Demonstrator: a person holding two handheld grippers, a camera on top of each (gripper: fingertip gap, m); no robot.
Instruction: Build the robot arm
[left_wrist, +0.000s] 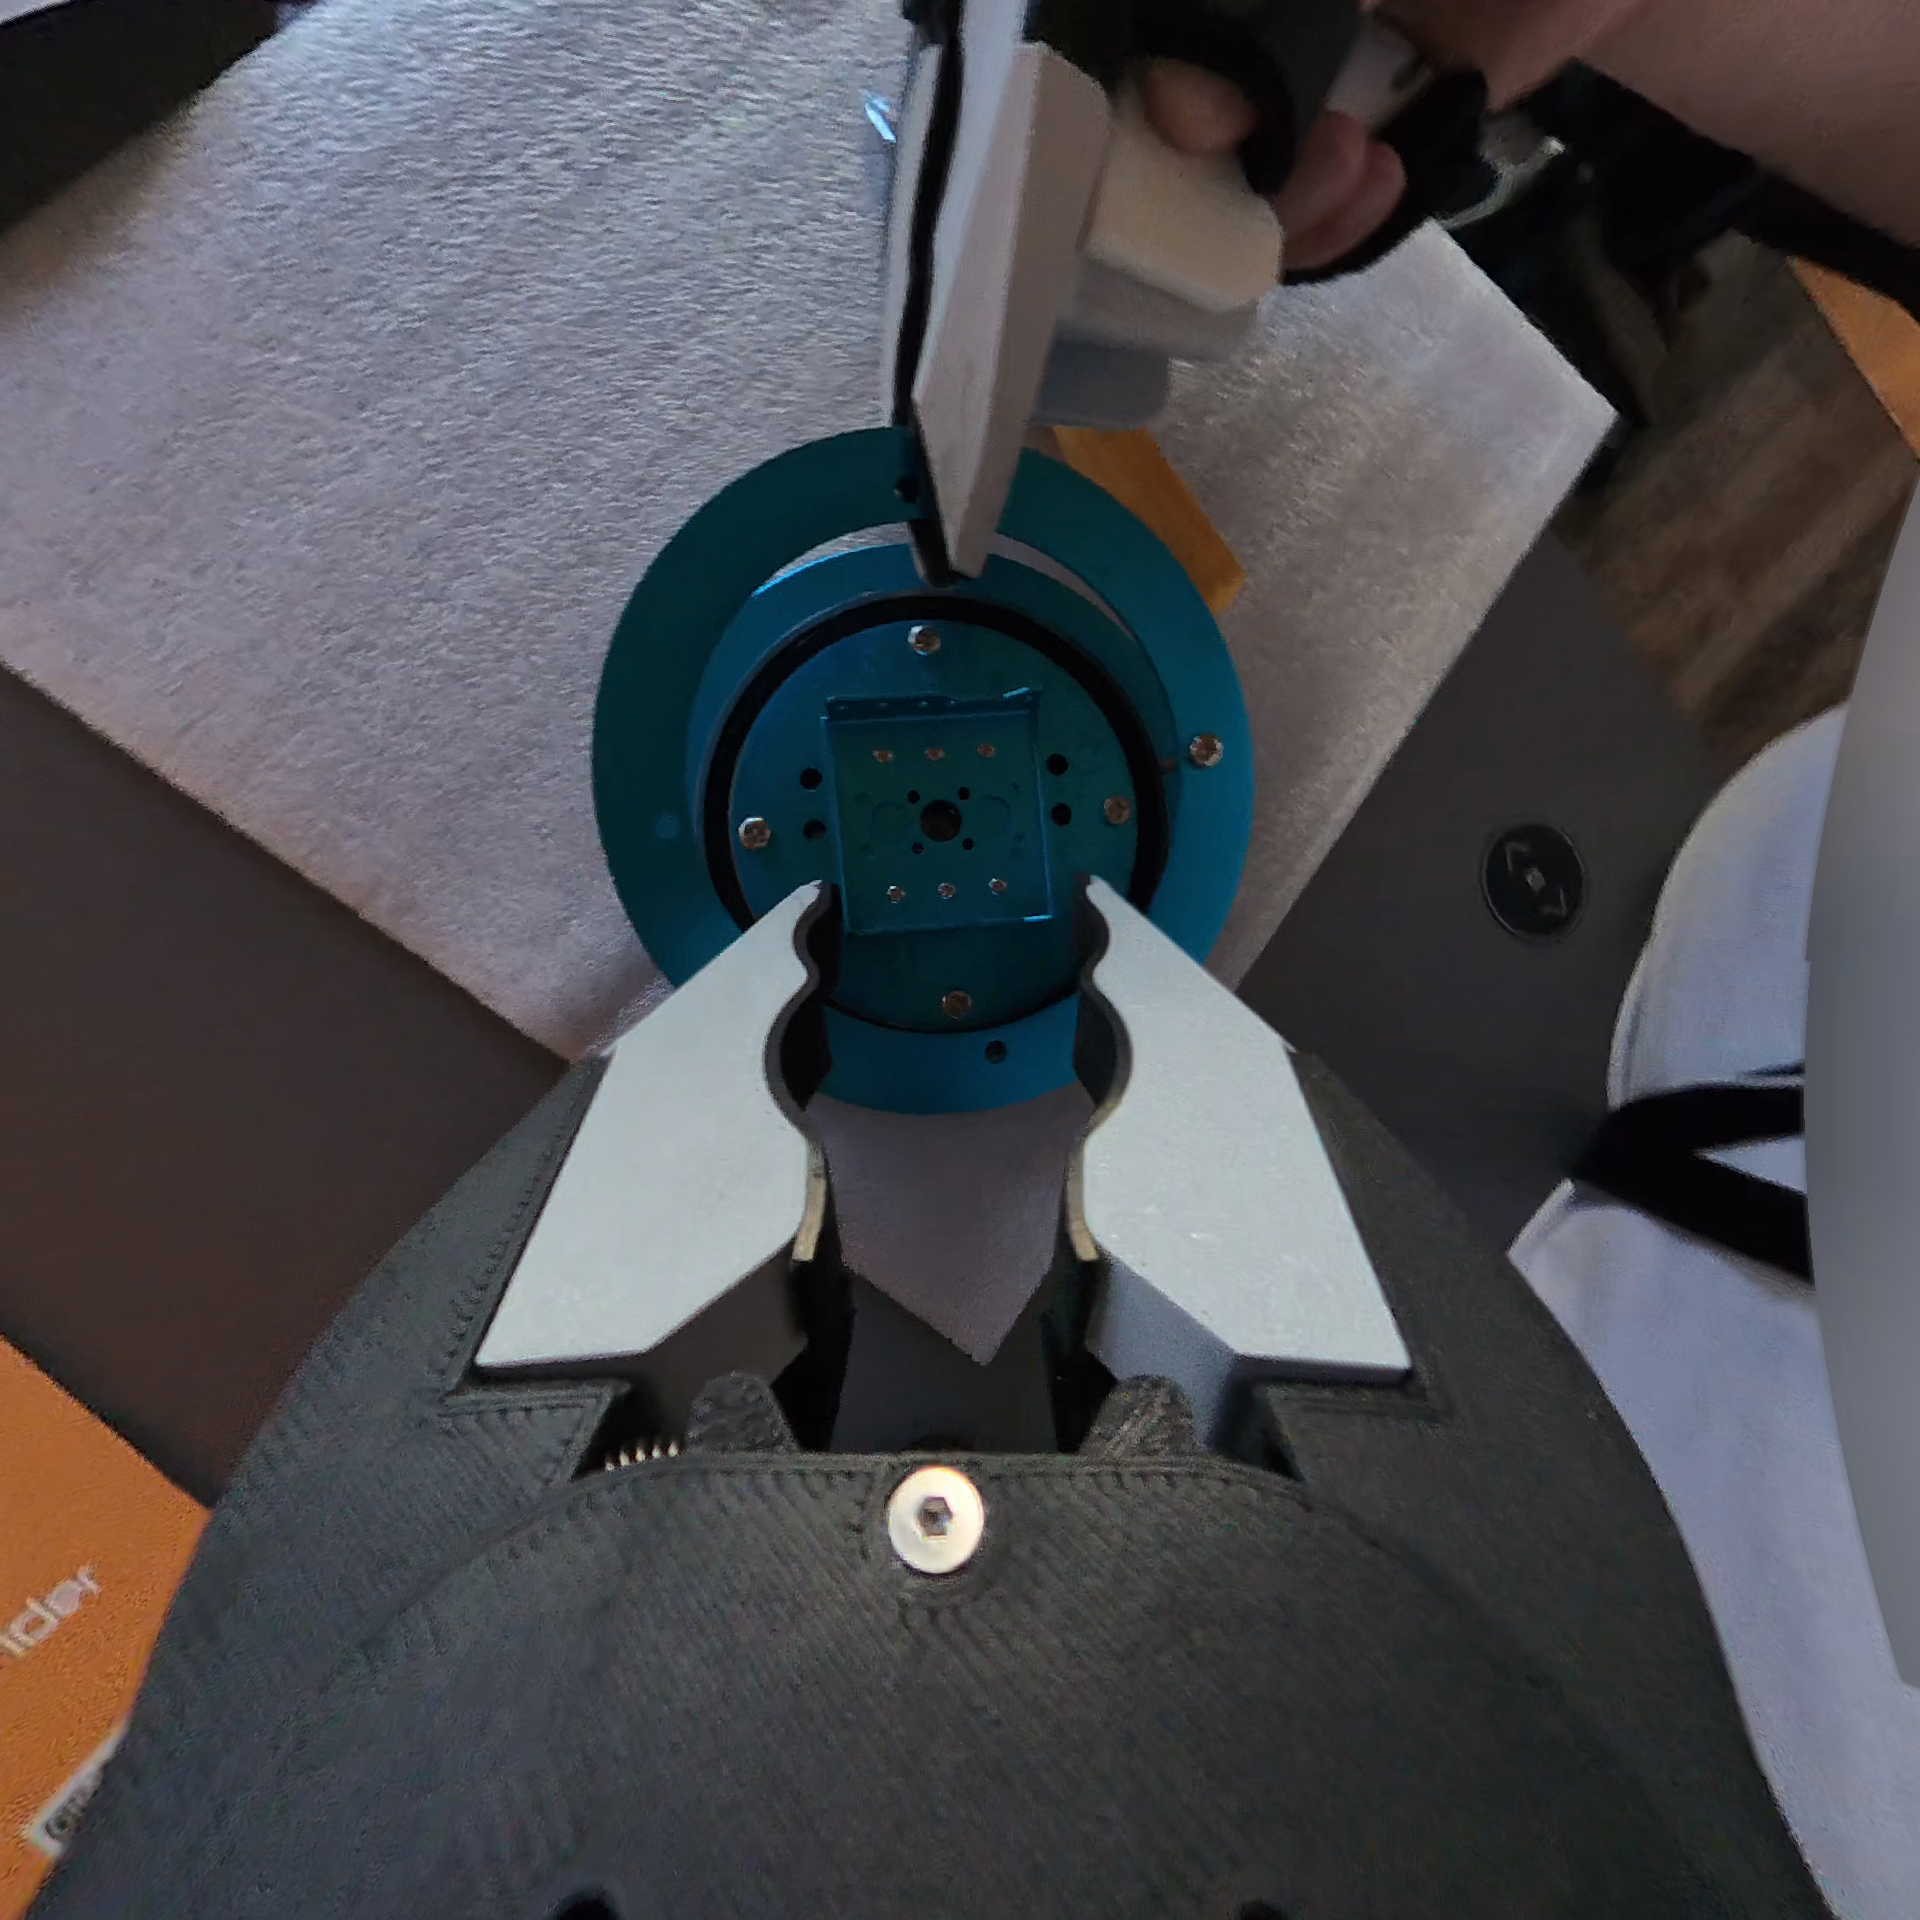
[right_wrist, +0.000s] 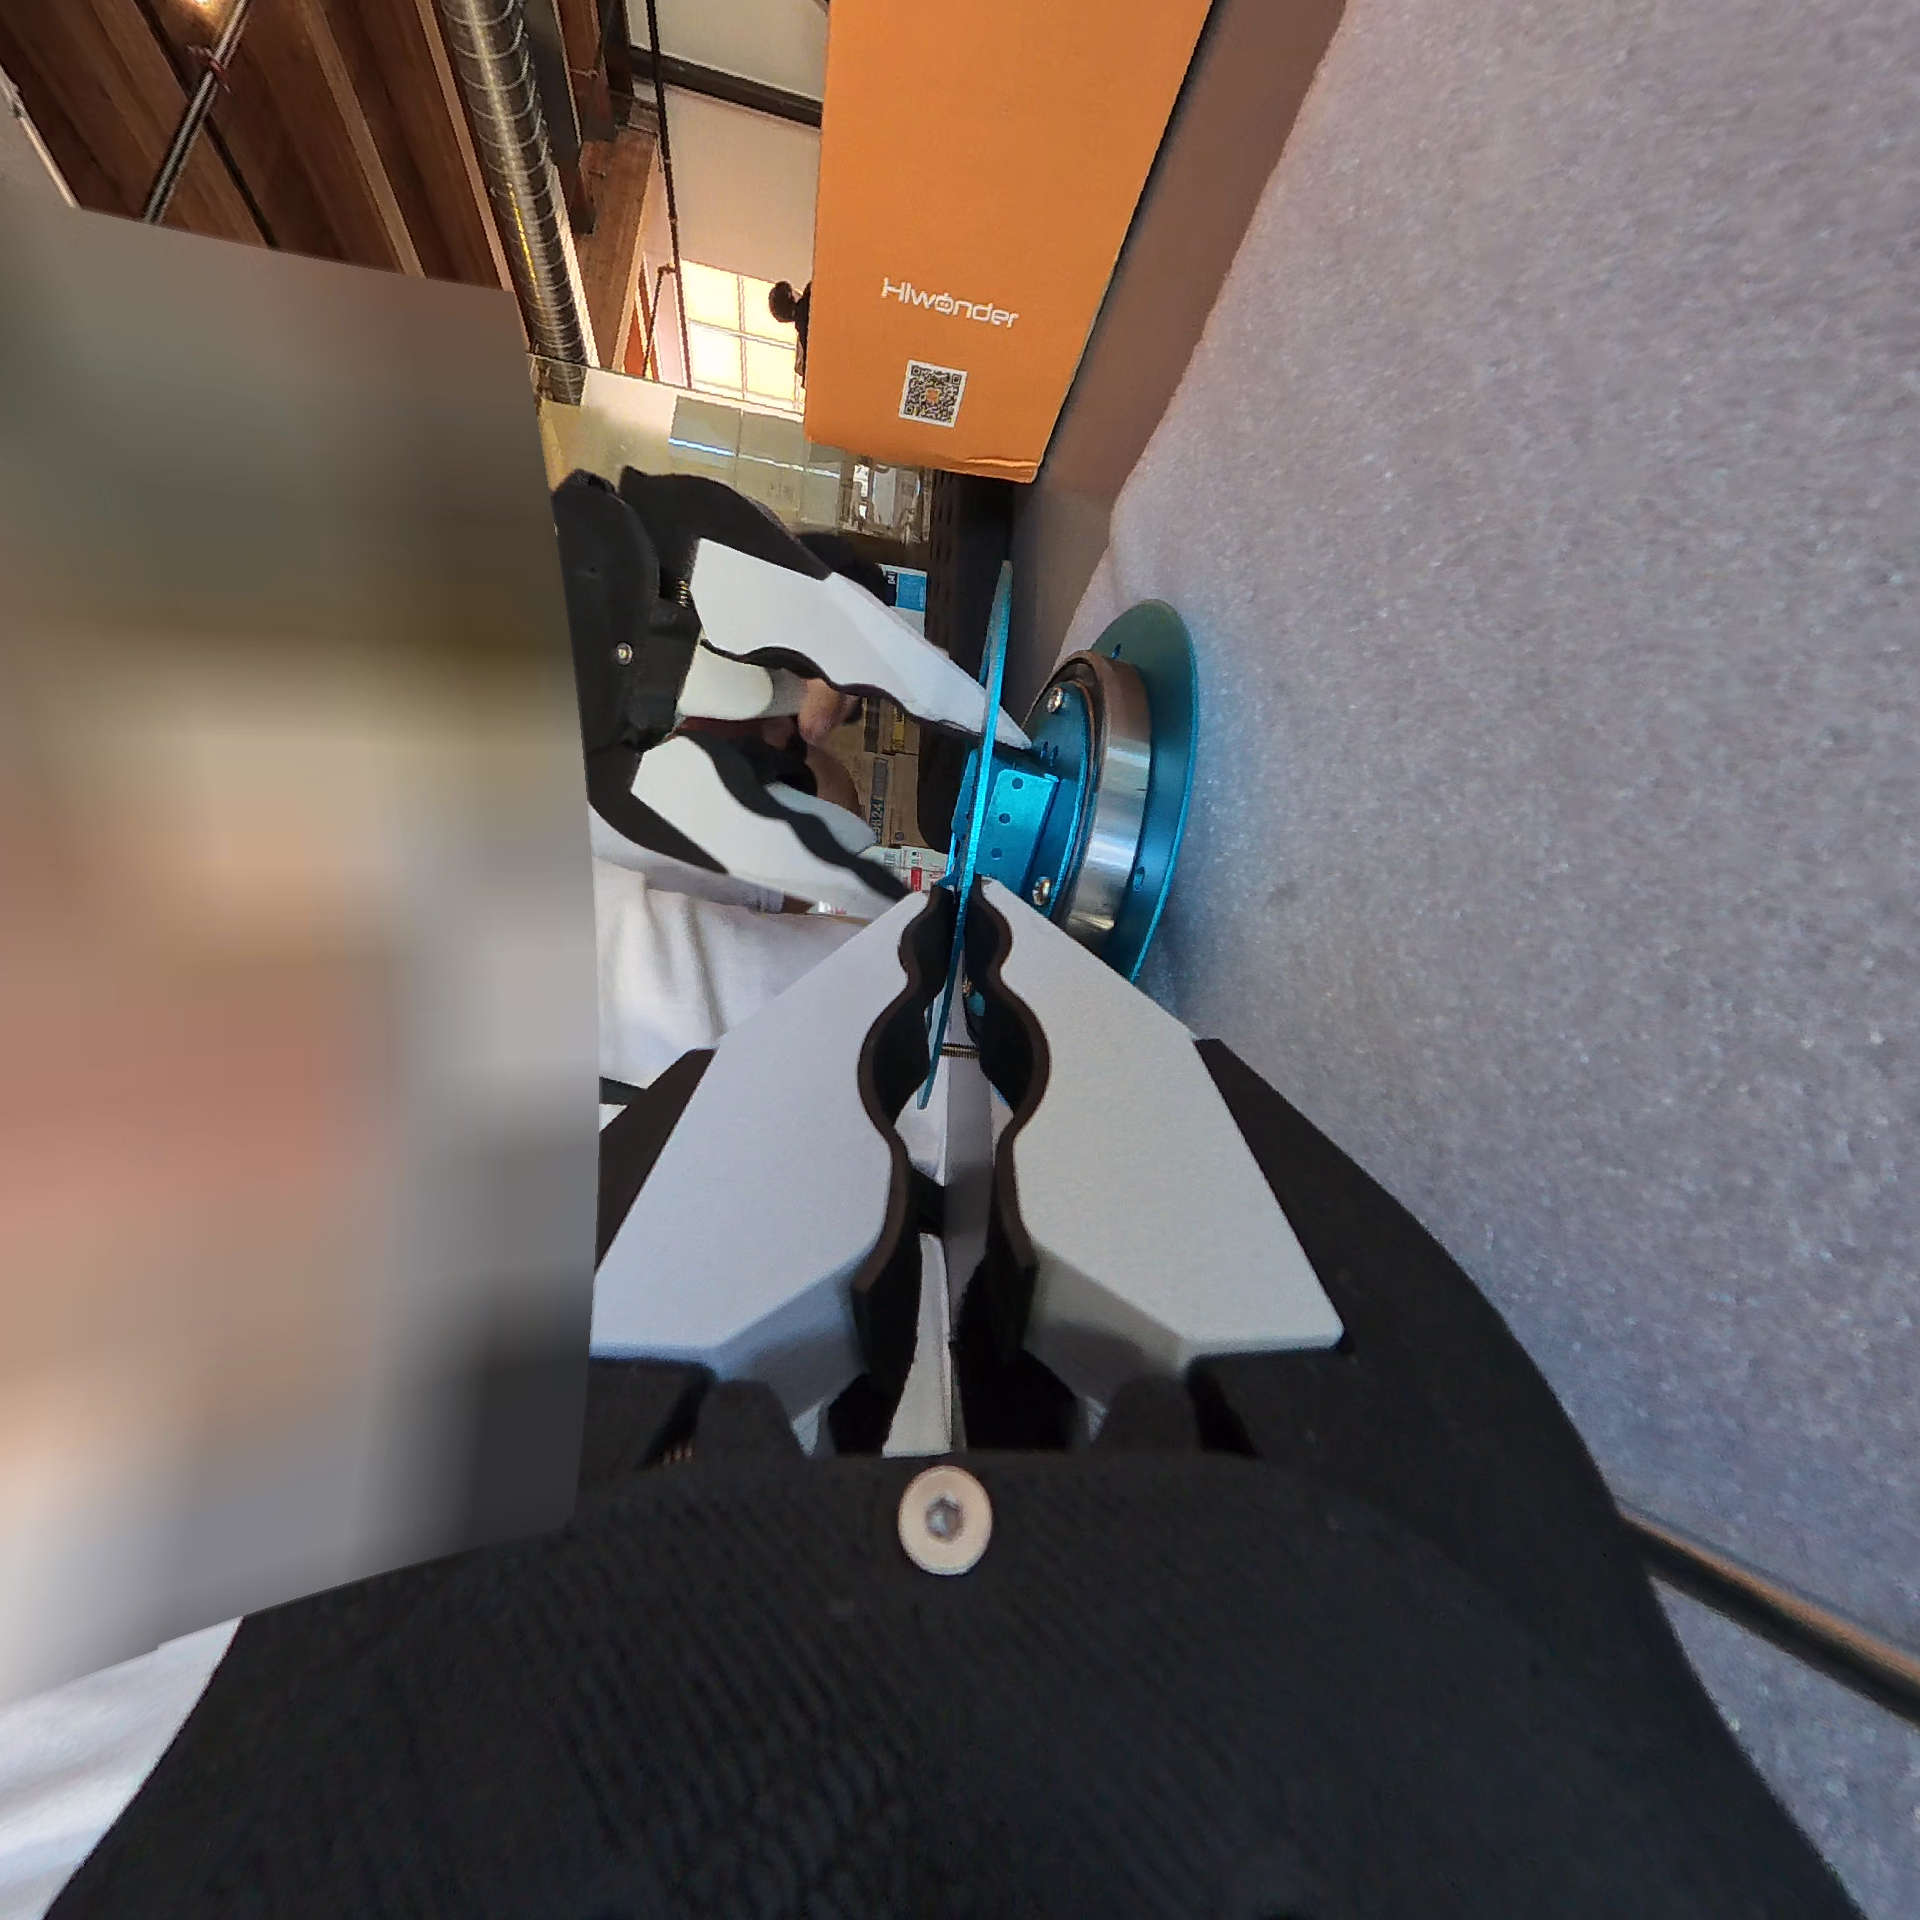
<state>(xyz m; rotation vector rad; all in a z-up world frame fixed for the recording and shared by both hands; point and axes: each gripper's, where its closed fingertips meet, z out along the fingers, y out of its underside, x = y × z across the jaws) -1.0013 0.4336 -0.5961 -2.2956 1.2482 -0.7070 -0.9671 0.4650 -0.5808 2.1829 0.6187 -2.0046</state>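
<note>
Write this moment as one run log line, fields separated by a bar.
left gripper: open, over blue bearing assembly | right gripper: shut on thin blue ring, ring above assembly | surface: grey foam mat

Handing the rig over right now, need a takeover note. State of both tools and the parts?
Left tool: open, fingers either side of the square bracket on the blue round assembly, not clamped.
Right tool: shut on the edge of the thin blue ring.
Ring: held tilted above the assembly's top, encircling it in the left wrist view, not lying flat on it.
Assembly: sits flange-down on the grey foam sheet; screws show in its top disc.
Orange box: beyond the foam, untouched.
</note>
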